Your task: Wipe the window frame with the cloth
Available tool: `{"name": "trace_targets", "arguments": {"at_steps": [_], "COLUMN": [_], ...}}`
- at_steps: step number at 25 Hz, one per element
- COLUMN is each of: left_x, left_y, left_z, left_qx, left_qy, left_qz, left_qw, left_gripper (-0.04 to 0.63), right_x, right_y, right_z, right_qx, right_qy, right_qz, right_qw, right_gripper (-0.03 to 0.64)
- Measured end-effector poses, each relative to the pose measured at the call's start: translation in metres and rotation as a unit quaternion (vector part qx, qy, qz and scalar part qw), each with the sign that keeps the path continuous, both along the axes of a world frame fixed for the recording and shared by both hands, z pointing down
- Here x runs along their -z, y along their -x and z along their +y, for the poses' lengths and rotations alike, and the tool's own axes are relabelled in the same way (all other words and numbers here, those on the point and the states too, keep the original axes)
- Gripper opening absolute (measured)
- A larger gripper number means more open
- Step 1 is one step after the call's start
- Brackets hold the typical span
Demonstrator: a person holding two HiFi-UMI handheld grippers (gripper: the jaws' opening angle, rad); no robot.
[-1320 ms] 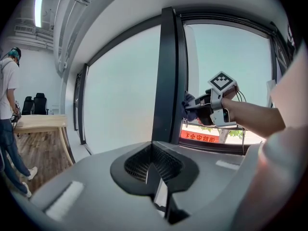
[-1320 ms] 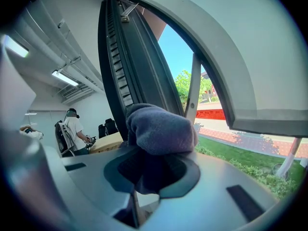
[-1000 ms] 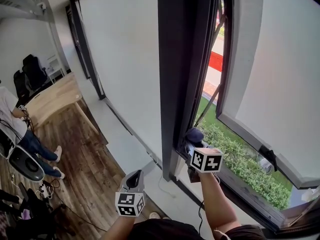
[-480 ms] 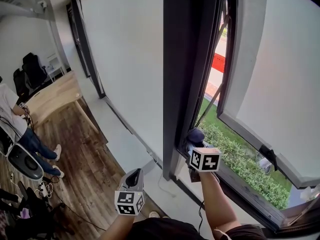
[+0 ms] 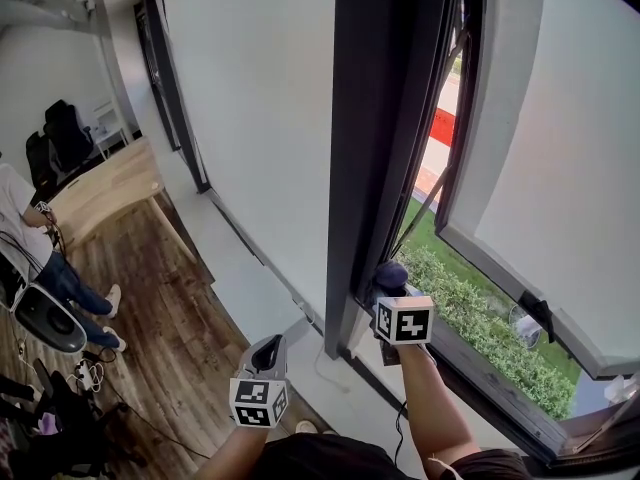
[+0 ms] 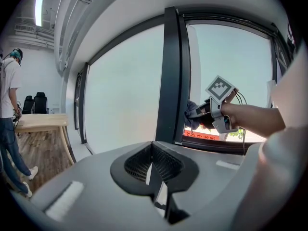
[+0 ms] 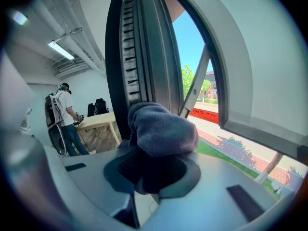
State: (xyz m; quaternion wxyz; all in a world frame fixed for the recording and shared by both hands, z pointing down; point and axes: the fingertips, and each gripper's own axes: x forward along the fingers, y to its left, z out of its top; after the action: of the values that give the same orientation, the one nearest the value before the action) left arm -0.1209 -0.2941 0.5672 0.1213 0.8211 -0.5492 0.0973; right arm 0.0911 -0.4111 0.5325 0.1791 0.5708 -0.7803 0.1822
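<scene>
Presently, the left gripper (image 5: 266,348) hangs low and near. Its jaws are together on nothing, and it is well apart from the window frame (image 5: 375,118). It is judged a hazard only if swung into the wall below the glass.

To its right, the right gripper (image 5: 392,286) has its jaws clamped on the cloth (image 5: 388,271). The cloth is a dark grey-blue wad that bulges ahead of the jaws and appears pressed against the lower end of the frame's dark upright.

- **Snagging:** the right gripper view shows a ribbed strip (image 7: 129,47) running up the frame. Dragging the wad along it could pull the cloth from the grip.
- **Loss:** the opening lies immediately right of the upright. A freed cloth would probably fall outside onto the hedge (image 5: 470,318).
- **Scraping:** if the wad shifts aside, the bare jaw tips could mark the frame.
- **Obstruction:** the sash stay (image 7: 195,83) crosses the gap.

The frame looks smooth, hard and dark. At far left, a person (image 5: 25,233) stands beside a pale desk (image 5: 100,193) on a wood plank floor (image 5: 170,318). Pale glazed panels occupy the centre. At right, the sash (image 5: 540,168) is swung outward.
</scene>
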Motion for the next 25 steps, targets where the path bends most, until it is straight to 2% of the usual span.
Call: {"name": "trace_targets", "arguments": {"at_steps": [8, 16, 19, 22, 25], "left_x": [-0.001, -0.003, -0.002, -0.002, -0.006], "left_y": [0.002, 0.005, 0.002, 0.001, 0.003], "left_z": [-0.002, -0.001, -0.003, -0.003, -0.003], "left_qx": [0.004, 0.004, 0.003, 0.003, 0.010], "left_qy": [0.002, 0.005, 0.005, 0.005, 0.007], "left_qz": [0.001, 0.002, 0.002, 0.003, 0.002], "left_qw": [1.0000, 1.0000, 1.0000, 1.0000, 0.9999], "left_gripper": [0.006, 0.006, 0.006, 0.006, 0.006], "right_x": [-0.026, -0.027, -0.040, -0.081, -0.090], "right_y": [-0.001, 0.003, 0.003, 0.001, -0.005], "right_z": [-0.003, -0.001, -0.002, 0.003, 0.002], "right_qx": [0.011, 0.016, 0.022, 0.027, 0.022], "right_qy": [0.049, 0.050, 0.071, 0.130, 0.116], "right_qz": [0.017, 0.036, 0.083, 0.151, 0.188], "right_qw": [0.999, 0.998, 0.994, 0.980, 0.975], "right_gripper": [0.067, 0.067, 0.069, 0.074, 0.077]}}
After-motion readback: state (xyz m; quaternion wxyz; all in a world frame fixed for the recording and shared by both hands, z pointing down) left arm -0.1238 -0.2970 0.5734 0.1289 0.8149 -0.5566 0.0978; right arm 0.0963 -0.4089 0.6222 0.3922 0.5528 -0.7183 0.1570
